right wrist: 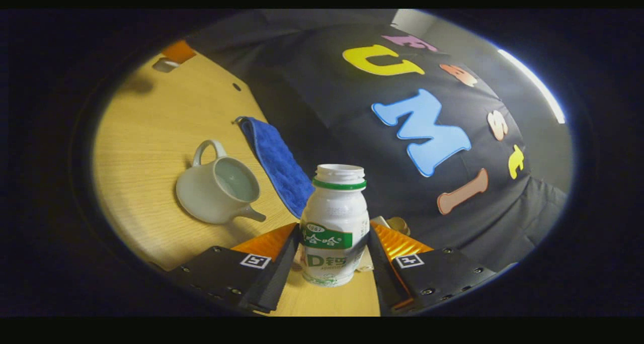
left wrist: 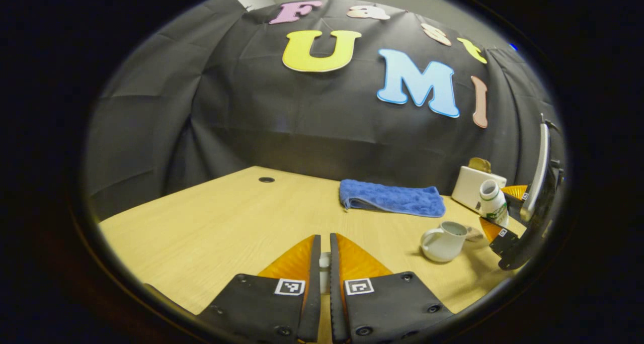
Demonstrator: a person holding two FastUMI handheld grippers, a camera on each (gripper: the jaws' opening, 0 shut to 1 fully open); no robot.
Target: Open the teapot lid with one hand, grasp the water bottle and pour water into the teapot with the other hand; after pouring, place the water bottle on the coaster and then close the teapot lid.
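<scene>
Each tool [left wrist: 324,248] bears black screwed plates with square printed markers.

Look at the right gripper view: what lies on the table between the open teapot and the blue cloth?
Nothing: in the right gripper view only bare wooden table separates the teapot from the blue cloth.

Bare table [left wrist: 211,233] left of the teapot [left wrist: 444,241]; blue cloth [left wrist: 392,198] seemingly lies just behind

Left hand-held gripper [left wrist: 324,253]: fingers nearly closed, pinching a small pale object between them, held low and level. Right hand-held gripper [right wrist: 334,256]: fingers spread, both pressing the water bottle [right wrist: 334,228], the whole unit tilted.
</scene>
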